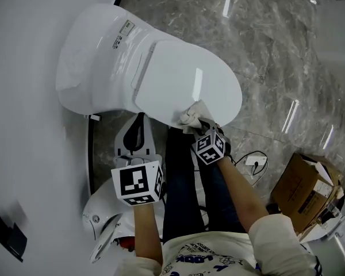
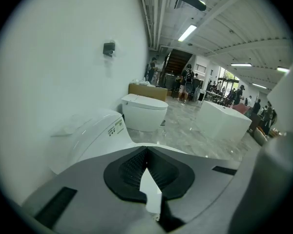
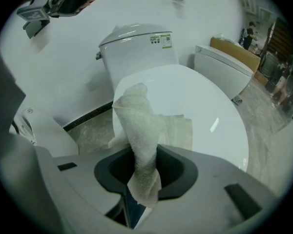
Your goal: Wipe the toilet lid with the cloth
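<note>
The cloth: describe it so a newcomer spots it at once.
Find the white toilet by the wall, its lid closed. At the lid's near edge, a crumpled pale cloth is pinched in the right gripper, the only soft thing on that glossy surface.

— What stands on the grey marble floor (image 1: 276, 50)?
— A white toilet (image 1: 103, 56) against the wall (image 1: 23, 96), a cardboard box (image 1: 302, 188) well to its right, a white plug (image 1: 252, 161) with a dark cable between them
— Anything else?
— A second toilet (image 2: 144, 113) further along that wall
</note>
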